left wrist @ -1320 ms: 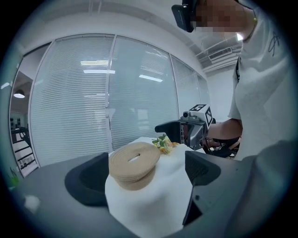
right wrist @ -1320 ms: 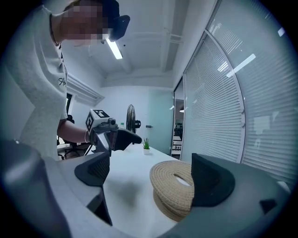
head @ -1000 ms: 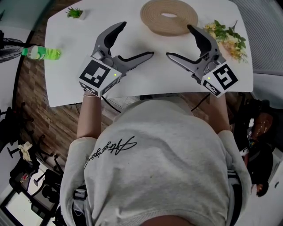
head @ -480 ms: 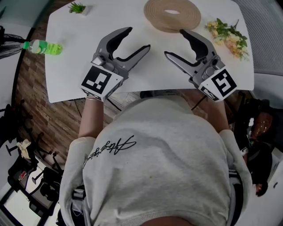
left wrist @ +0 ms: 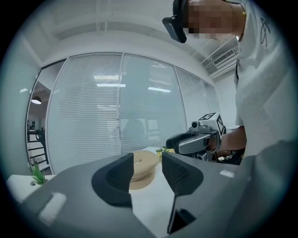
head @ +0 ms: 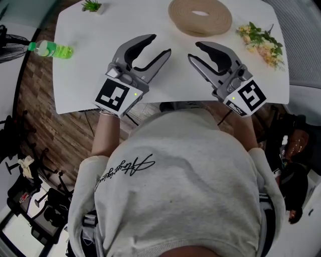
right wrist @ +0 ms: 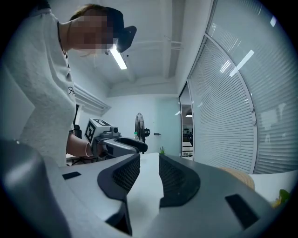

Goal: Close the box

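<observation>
A round tan woven box (head: 200, 16) with a hole in its top lies at the far side of the white table (head: 85, 75). Both grippers hover level above the table's near half, short of the box. My left gripper (head: 159, 45) points at it from the near left. Its jaws have just been closing; a narrow gap stays between them, with nothing in it (left wrist: 148, 160). The box (left wrist: 144, 171) shows through that gap, farther off. My right gripper (head: 194, 50) has likewise just been closing and stands slightly open with nothing in it (right wrist: 149, 162).
A green bottle (head: 50, 49) lies near the table's left edge and a small potted plant (head: 92, 6) stands at its far left. A spray of flowers (head: 261, 42) lies at the far right. The near table edge runs just in front of the person's body.
Both pairs of jaws have narrowed from wide open to a small gap. Both grippers have shifted a little over the table, and each now points less directly at the box.
</observation>
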A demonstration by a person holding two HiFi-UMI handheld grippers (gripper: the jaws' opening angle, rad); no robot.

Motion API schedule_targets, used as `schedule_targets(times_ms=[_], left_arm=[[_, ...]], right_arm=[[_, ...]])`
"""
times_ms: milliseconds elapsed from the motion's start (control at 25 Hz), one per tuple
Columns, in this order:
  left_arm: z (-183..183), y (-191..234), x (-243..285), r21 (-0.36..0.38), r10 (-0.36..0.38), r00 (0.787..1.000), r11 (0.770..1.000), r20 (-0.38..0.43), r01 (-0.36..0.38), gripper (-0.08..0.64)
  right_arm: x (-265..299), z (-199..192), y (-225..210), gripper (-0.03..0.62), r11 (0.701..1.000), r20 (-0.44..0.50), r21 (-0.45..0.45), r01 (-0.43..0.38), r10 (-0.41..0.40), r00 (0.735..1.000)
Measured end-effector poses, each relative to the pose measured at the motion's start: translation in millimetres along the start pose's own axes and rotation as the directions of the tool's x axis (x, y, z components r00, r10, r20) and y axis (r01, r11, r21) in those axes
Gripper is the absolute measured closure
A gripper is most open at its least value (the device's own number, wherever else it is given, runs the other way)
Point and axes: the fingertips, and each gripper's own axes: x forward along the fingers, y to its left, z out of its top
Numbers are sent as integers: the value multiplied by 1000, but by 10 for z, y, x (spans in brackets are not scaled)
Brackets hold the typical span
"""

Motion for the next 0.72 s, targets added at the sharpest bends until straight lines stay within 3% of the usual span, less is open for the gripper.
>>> schedule_targets(times_ms=[160,720], left_arm=[[36,-1,-48,-16,16,1000,1000,25,-15,408],[138,58,-149,-42,63,996,997,70,-61,546]], right_arm=[[11,31,2,530,1000,27,20,12,-13,1000],[-8,90,-47,589,997,68,41,59,-62,996]])
